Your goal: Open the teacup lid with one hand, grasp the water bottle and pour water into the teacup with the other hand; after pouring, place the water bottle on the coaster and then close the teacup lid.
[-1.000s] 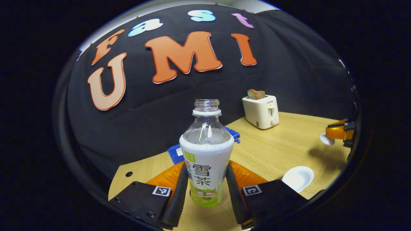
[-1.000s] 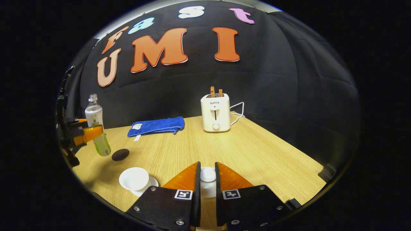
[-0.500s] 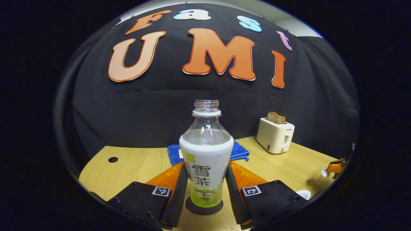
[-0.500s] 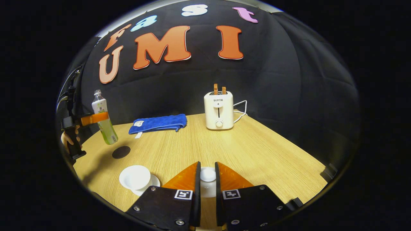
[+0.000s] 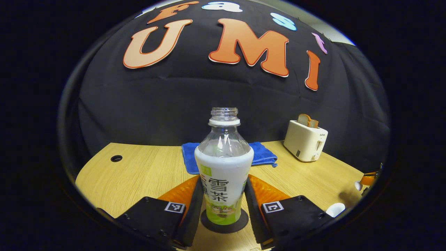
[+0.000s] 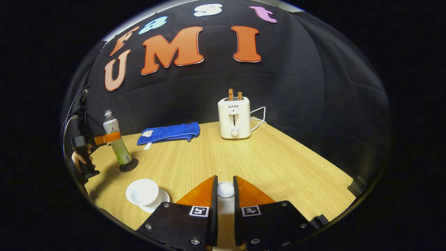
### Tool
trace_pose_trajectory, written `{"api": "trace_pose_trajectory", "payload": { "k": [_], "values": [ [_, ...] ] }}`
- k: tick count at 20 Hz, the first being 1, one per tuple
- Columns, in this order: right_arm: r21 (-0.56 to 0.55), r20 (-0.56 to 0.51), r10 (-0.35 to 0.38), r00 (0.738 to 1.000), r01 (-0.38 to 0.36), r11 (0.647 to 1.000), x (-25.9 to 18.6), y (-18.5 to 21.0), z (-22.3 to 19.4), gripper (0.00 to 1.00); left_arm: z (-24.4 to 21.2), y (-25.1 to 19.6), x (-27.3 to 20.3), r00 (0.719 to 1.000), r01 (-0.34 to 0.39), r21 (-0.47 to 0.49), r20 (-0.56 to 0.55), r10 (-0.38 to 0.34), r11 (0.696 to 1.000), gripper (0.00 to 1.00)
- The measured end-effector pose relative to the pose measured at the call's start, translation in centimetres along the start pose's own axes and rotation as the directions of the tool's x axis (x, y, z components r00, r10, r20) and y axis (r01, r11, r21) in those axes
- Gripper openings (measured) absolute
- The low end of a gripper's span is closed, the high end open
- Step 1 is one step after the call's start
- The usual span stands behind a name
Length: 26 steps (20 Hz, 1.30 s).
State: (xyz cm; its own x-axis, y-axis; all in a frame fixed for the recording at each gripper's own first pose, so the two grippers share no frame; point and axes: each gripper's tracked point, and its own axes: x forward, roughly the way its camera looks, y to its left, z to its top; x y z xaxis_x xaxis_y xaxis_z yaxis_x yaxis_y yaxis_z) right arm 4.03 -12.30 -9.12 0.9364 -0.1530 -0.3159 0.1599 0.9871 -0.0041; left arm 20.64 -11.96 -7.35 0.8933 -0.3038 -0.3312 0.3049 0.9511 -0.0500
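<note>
1. Two black fingers of the left gripper (image 5: 223, 205) clamp the uncapped clear plastic water bottle with a white-and-green label (image 5: 223, 174) in the left gripper view; it stands upright on the round dark coaster (image 5: 224, 225) on the wooden table (image 5: 139, 174).
2. In the right gripper view, the right gripper (image 6: 224, 200) pinches the white teacup lid (image 6: 225, 190) by its knob; the open white teacup (image 6: 143, 192) sits on its saucer at left, near the coaster.
</note>
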Motion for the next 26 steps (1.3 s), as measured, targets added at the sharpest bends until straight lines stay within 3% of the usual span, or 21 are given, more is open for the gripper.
{"api": "trace_pose_trajectory", "payload": {
  "k": [7, 12, 18, 21, 22, 26],
  "values": [
    [-0.004, 0.0, 0.004, 1.0, -0.004, 1.0, -0.1, 0.1, 0.1, 0.19, -1.1, -0.5, 0.2, 1.0, 0.006, 0.027, -0.026, -0.005, 1.0, 0.65],
    [-0.001, 0.002, 0.002, 1.0, -0.002, 1.0, -0.1, 0.1, 0.1, 0.19, -1.1, -0.8, -0.2, 1.0, 0.001, 0.049, -0.014, -0.001, 0.999, 0.72],
    [0.004, 0.01, 0.005, 1.0, -0.005, 1.0, -0.4, 0.1, 0.3, 0.19, -1.9, -0.7, -0.5, 0.999, -0.019, 0.091, -0.024, 0.021, 0.996, 0.72],
    [0.006, 0.019, 0.007, 1.0, -0.008, 1.0, -0.6, 0.3, 0.6, 0.19, -2.3, -0.6, -0.6, 0.999, -0.033, 0.105, -0.023, 0.036, 0.994, 0.8],
    [0.006, 0.021, 0.01, 1.0, -0.011, 1.0, -0.7, 0.4, 0.7, 0.19, -2.3, -0.6, -0.8, 0.999, -0.03, 0.101, -0.025, 0.033, 0.994, 0.87],
    [0.002, 0.034, 0.032, 0.999, -0.032, 0.999, -1.0, 1.4, 1.0, 0.19, -2.5, -0.9, -2.1, 0.999, -0.048, 0.086, -0.014, 0.049, 0.995, 0.95]
  ]
}}
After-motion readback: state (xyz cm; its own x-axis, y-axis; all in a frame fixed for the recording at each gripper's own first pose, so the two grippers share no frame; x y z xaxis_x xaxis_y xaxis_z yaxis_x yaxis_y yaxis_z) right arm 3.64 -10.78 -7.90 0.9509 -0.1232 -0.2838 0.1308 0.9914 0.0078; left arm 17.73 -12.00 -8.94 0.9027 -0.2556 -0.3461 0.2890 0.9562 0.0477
